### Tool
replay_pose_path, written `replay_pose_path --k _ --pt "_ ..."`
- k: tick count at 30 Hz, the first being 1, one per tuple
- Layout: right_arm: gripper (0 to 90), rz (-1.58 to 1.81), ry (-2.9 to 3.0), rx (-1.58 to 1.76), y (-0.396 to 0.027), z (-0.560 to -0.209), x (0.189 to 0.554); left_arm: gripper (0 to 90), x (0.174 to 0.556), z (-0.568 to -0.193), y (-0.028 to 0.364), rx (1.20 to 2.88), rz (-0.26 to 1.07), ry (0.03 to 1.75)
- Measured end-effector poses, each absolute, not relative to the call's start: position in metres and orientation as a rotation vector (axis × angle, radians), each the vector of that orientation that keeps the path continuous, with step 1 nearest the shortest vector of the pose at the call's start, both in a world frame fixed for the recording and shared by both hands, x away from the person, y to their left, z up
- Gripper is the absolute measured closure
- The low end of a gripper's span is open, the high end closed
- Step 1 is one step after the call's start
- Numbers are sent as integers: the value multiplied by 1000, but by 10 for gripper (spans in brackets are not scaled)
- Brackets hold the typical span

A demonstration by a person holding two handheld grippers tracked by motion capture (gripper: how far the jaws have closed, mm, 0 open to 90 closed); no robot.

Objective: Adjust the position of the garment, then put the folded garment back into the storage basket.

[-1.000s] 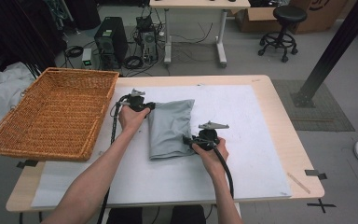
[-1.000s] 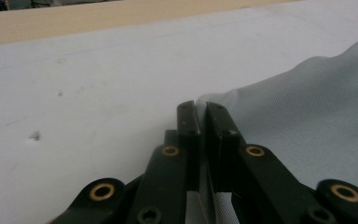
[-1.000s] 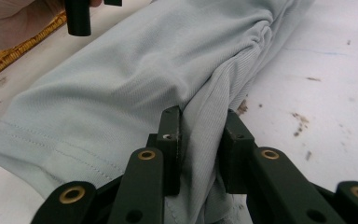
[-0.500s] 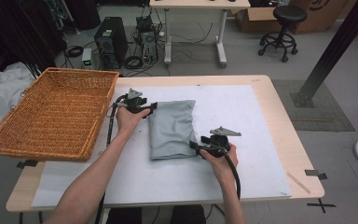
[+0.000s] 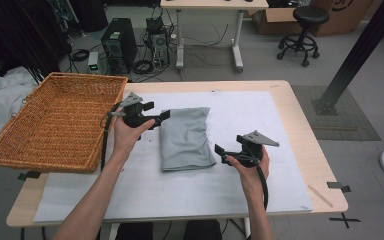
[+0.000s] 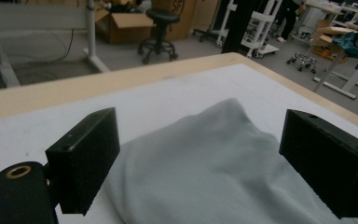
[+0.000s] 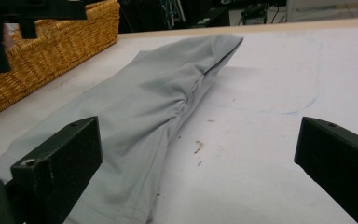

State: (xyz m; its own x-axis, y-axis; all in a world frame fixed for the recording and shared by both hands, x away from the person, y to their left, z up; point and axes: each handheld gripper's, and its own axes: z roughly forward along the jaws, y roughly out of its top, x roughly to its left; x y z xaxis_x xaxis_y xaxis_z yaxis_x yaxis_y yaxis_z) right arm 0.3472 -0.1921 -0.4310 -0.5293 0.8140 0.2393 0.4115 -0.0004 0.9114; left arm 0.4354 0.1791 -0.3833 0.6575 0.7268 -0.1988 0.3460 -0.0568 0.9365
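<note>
My left gripper (image 5: pixel 156 113) and right gripper (image 5: pixel 221 154) hover apart, forearms reaching forward, both sets of fingers (image 6: pixel 85 158) just spread wide and gripping nothing.

1 overhead, 2 low views; shared cloth (image 5: pixel 186 137)

From above I see a folded grey cloth (image 5: pixel 186 138) lying flat on the white mat (image 5: pixel 260 190) that covers the wooden table (image 5: pixel 307 131). My left gripper (image 5: pixel 161 114) is just beside the upper left corner of the cloth; its jaws have just been opening and nothing is between them. My right gripper (image 5: pixel 221 154) is near the lower right corner of the cloth, its jaws also just opened and holding nothing. A wicker basket (image 5: pixel 55 120) stands at the left side of the table.
</note>
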Motion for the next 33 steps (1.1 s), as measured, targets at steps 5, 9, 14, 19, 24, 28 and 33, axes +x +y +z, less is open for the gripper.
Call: replay_pose_path --k 5,9,14,19,24,28,33 --pt "1 1540 1886 1253 -211 -425 338 109 407 -363 187 1603 433 798" --pt "3 1498 1873 1232 -221 -425 335 108 391 -356 192 1571 431 769" --pt "4 1465 1827 1203 -231 -426 334 94 374 -368 198 1577 434 761" --pt "4 1464 1812 1201 -236 -425 335 92 361 -386 202 1589 431 780" --pt "4 1459 1827 1214 -236 -427 337 93 356 -400 200 1590 400 813" --pt "5 1455 1826 1211 -236 -426 338 93 361 -410 192 1595 344 869" --pt "6 1456 1824 1198 -237 -424 335 104 369 -422 179 1590 288 936"
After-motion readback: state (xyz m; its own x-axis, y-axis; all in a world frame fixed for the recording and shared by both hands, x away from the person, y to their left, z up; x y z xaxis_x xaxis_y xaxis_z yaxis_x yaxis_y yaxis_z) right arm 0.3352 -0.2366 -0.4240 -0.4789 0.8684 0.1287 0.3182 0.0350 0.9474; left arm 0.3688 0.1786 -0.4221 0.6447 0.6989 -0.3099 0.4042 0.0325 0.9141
